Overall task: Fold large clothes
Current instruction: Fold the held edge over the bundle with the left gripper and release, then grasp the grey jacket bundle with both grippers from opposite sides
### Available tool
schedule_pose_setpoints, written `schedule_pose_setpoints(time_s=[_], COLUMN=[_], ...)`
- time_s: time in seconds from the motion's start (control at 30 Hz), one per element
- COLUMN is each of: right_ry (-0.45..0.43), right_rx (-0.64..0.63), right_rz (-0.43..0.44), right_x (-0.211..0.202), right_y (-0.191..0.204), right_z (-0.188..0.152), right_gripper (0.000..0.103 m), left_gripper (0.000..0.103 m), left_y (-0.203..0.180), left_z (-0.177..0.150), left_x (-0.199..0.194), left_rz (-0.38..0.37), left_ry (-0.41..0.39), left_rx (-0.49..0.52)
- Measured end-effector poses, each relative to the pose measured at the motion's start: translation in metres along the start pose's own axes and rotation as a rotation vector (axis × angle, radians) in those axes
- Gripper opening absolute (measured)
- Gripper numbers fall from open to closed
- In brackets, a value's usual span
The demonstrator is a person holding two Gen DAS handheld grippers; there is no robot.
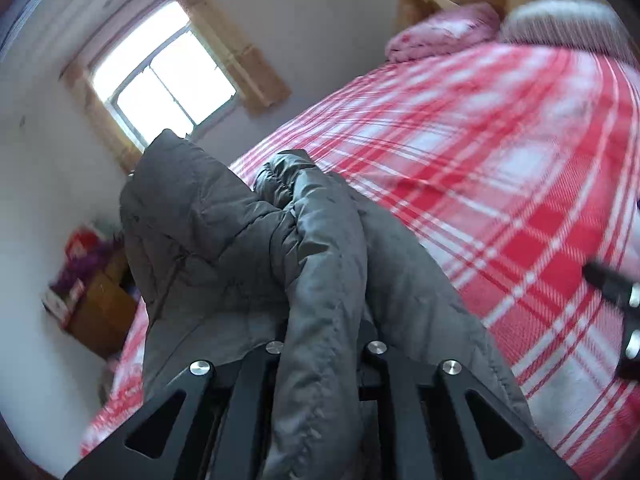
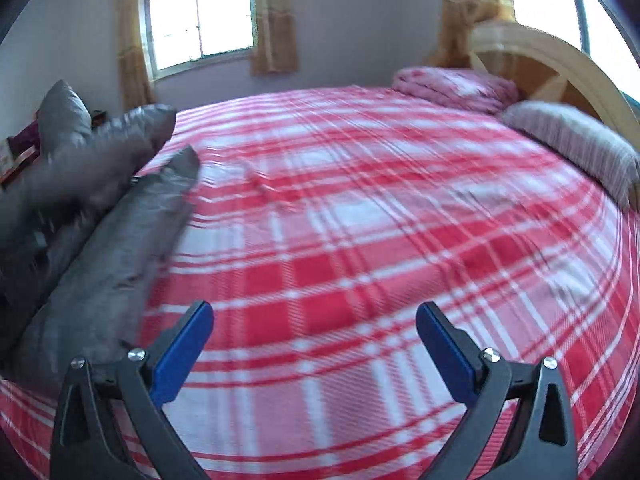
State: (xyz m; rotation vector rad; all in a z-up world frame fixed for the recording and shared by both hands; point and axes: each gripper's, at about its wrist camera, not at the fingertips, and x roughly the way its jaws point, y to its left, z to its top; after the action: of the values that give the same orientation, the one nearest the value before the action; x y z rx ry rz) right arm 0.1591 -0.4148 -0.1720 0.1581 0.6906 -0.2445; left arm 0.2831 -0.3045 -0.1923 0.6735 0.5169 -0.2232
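The left tool (image 1: 320, 344) clamps the soft, slippery grey padded coat (image 1: 248, 240); the right tool (image 2: 314, 324) gapes empty, sleeve at nine o'clock.

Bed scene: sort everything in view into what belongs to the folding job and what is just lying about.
Belongs to the job:
- grey padded jacket, clamped in the left gripper
- right gripper, open over the plaid bedspread

Just lying about:
- pink folded quilt
- striped pillow
- wooden headboard
- curtains
- boxes on the side cabinet
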Motion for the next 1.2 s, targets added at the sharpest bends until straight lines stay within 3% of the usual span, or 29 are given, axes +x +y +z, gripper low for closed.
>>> schedule_pose_setpoints(time_s=[0.17,0.23,0.27,0.3,0.4,0.43,0.5,0.53,0.6,0.63,0.77,0.83,0.97,1.1,1.2], right_ry=[0.031,0.038,0.041,0.043,0.047,0.047,0.031,0.023,0.003,-0.015,-0.104,-0.103,-0.048,-0.018,0.005], right_rx=[0.095,0.088,0.085,0.086,0.095,0.091,0.058,0.045,0.017,-0.001,-0.091,-0.145,-0.2,-0.217,-0.228], right_rz=[0.036,0.041,0.042,0.042,0.035,0.026,-0.009,-0.022,-0.006,0.005,0.075,0.127,0.14,0.094,0.097], right_x=[0.007,0.008,0.009,0.01,0.01,0.011,0.005,0.001,-0.015,-0.024,-0.06,-0.062,-0.037,0.001,0.024], right_y=[-0.015,-0.013,-0.013,-0.013,-0.015,-0.015,-0.012,-0.009,0.002,0.011,0.064,0.107,0.182,0.244,0.262], right_z=[0.001,0.0,-0.001,-0.002,-0.001,0.001,0.006,0.011,0.031,0.043,0.096,0.125,0.155,0.168,0.164], right_gripper=[0.103,0.103,0.103,0.103,0.103,0.103,0.096,0.089,0.089,0.088,0.079,0.073,0.068,0.065,0.06], left_gripper=[0.029,0.056,0.084,0.098,0.098,0.098,0.098,0.098,0.098,0.098,0.098,0.098,0.098,0.098,0.099], left_y=[-0.005,0.004,0.012,0.021,0.052,0.073,0.104,0.128,0.175,0.207,0.278,0.289,0.279,0.262,0.255], left_z=[0.003,0.009,0.011,0.012,0.014,0.012,0.007,0.002,-0.013,-0.024,-0.06,-0.068,-0.069,-0.059,-0.051], left_x=[-0.031,-0.055,-0.071,-0.087,-0.119,-0.124,-0.117,-0.107,-0.076,-0.05,0.016,0.042,0.074,0.091,0.1], left_rz=[0.028,0.018,0.032,0.05,0.016,-0.014,-0.006,0.034,0.158,0.227,0.303,0.327,0.329,0.277,0.244], left_ry=[-0.044,-0.087,-0.123,-0.162,-0.217,-0.211,-0.177,-0.147,-0.052,0.033,0.211,0.272,0.333,0.33,0.318], left_rx=[0.062,0.046,0.033,0.015,-0.049,-0.102,-0.196,-0.258,-0.385,-0.476,-0.721,-0.761,-0.782,-0.779,-0.769])
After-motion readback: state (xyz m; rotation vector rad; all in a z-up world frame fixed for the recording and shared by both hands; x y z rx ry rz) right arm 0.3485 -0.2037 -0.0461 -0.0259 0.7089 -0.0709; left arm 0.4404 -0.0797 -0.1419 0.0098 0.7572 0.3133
